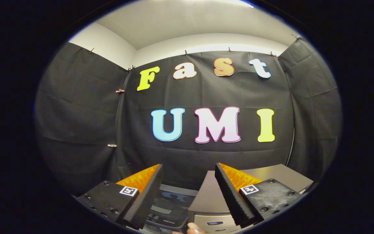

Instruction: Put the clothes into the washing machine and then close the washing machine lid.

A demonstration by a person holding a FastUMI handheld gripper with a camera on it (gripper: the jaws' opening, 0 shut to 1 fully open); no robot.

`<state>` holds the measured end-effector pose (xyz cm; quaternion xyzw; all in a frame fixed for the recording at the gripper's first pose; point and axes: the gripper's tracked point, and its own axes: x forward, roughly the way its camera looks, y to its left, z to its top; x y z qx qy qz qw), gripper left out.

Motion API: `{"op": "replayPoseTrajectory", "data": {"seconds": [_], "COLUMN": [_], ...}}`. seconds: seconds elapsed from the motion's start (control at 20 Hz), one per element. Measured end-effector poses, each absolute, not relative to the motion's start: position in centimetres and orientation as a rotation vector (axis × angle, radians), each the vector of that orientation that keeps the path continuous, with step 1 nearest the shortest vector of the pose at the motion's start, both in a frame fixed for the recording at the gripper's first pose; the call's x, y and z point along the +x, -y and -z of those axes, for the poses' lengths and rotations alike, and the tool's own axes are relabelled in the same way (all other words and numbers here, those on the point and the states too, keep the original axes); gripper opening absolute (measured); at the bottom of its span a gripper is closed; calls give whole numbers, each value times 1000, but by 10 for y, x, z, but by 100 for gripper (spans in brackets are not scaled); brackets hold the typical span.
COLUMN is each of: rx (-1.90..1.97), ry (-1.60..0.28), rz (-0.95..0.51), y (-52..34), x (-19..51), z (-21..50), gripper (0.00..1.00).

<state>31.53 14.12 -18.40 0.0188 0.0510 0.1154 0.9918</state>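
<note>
My gripper (pixel 189 166) is open, its two fingers spread wide with nothing between them, held high and aimed at the booth's black back wall. Below and just beyond the fingers sits the top of the washing machine (pixel 206 201), a grey slab reaching off to the right. Its dark control panel (pixel 169 209) shows between the fingers, low down. I cannot tell whether the lid is up or down. A person's fingertip (pixel 194 229) rests at the near edge of the machine, under the gap between my fingers.
Black cloth walls close the booth behind and on both sides of the machine. A thin cable (pixel 291 146) hangs down the right wall corner behind the machine. White wall and ceiling show above the cloth.
</note>
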Motion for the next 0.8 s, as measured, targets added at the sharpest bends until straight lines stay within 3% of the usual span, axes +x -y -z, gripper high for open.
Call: {"op": "replayPoseTrajectory", "data": {"seconds": [0.8], "rx": [44], "ry": [12], "rz": [-92], "y": [-46], "x": [243], "z": [141], "gripper": [98]}}
